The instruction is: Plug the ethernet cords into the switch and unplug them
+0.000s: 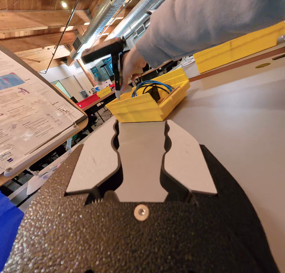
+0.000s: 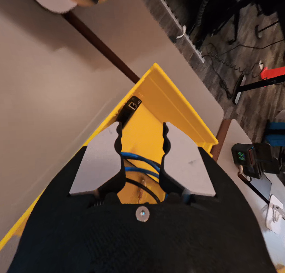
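The left gripper point(image 1: 141, 123) is held low over the grey table point(image 1: 231, 119), pointing along the surface toward a yellow bin point(image 1: 138, 110). Its fingers point(image 1: 98, 156) stand wide apart with nothing between them; only bare tabletop shows in the gap. The fingertips stop just short of the bin's near wall, and contact cannot be confirmed.

The right gripper point(image 2: 141, 123) points steeply down into the same yellow bin point(image 2: 169, 102). In the left wrist view it appears farther off as a black tool point(image 1: 116, 74) held by a hand point(image 1: 132, 66) in a grey sleeve point(image 1: 208, 23), which reaches in from the upper right, tips aimed down at the bin's far-left rim. Its fingers point(image 2: 182, 159) are likewise spread wide and grip nothing.

Contents of the bin, from the right wrist view:
- Coiled blue cord point(image 2: 141, 162) and black cord point(image 2: 145, 188) lie on the bin floor, directly below the open jaws, near the gripper base.
- A black device with one open port facing up, the switch point(image 2: 130, 110), stands against the bin's left wall, close to the far corner. The left fingertip is just beside its lower end. No cord is seen in that port.

From the left wrist view, the blue cord point(image 1: 148, 85) loops above the bin rim.

Beyond the bin, a further yellow bin point(image 1: 239, 53) sits at the table's far edge. A printed sheet on a tilted board point(image 1: 30, 111) stands to the left.
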Action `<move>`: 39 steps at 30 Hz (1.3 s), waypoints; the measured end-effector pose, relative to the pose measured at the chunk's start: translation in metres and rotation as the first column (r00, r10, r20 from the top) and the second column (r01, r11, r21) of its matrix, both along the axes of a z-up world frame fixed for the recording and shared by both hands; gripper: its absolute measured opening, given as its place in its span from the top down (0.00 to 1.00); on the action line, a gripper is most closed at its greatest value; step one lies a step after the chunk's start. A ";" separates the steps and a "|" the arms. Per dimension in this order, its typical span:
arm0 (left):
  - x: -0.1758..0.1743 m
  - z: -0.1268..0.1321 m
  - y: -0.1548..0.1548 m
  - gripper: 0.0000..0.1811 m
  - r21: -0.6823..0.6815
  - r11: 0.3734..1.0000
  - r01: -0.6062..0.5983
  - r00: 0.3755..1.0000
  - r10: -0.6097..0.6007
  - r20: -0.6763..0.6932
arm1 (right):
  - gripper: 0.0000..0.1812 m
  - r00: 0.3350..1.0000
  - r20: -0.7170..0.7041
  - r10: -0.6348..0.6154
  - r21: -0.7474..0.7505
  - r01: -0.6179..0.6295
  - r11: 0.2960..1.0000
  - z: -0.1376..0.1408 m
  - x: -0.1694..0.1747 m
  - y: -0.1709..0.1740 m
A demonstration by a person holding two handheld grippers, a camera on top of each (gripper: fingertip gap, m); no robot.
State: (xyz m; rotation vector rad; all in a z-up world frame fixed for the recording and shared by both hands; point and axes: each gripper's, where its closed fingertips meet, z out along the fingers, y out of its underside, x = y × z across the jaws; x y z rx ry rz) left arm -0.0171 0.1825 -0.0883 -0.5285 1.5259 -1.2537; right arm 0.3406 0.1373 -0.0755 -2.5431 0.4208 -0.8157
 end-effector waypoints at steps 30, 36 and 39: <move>0.228 0.004 -0.072 0.52 -0.134 0.915 -0.380 0.694 0.186 -0.695 | 0.54 0.983 -0.071 -0.167 0.744 0.163 0.648 0.013 -0.219 -0.238; 0.271 -0.062 -0.060 0.62 0.154 0.861 -0.484 0.457 0.399 -0.795 | 0.55 0.986 -0.066 -0.156 0.770 0.150 0.620 0.022 -0.223 -0.243; 0.271 -0.067 -0.053 0.83 0.091 0.871 -0.483 0.518 0.368 -0.772 | 0.56 0.990 -0.060 -0.131 0.773 0.129 0.621 0.024 -0.229 -0.240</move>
